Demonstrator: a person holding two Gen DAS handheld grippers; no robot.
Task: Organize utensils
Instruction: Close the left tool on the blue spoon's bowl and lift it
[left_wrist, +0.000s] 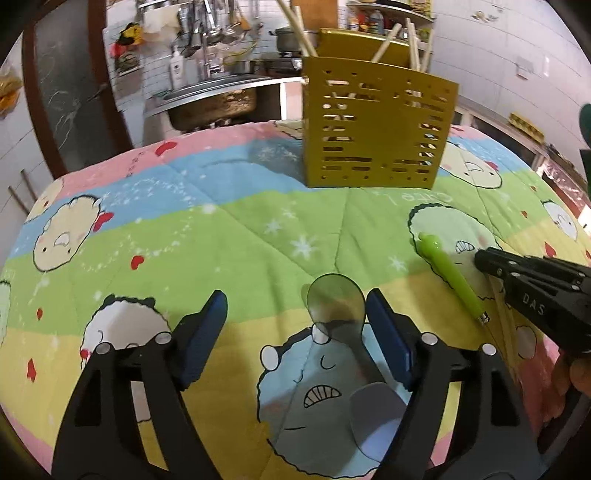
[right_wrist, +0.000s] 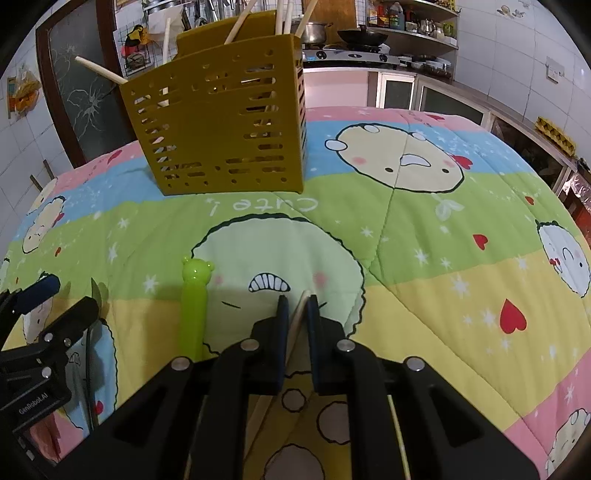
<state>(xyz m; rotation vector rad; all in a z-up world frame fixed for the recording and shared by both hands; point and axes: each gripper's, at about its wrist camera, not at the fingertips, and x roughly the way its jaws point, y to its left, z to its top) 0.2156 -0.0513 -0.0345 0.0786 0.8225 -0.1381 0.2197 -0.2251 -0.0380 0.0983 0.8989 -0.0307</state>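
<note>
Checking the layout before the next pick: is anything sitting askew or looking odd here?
One chopstick pokes sideways out of the yellow utensil holder at its left corner, instead of standing upright like the others. The green frog-topped utensil and translucent spoon lie loose on the quilt, not yet sorted.

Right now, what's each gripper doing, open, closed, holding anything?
Left gripper: open, empty, straddling the translucent spoon on the quilt.
Right gripper: closed on a wooden chopstick.
</note>
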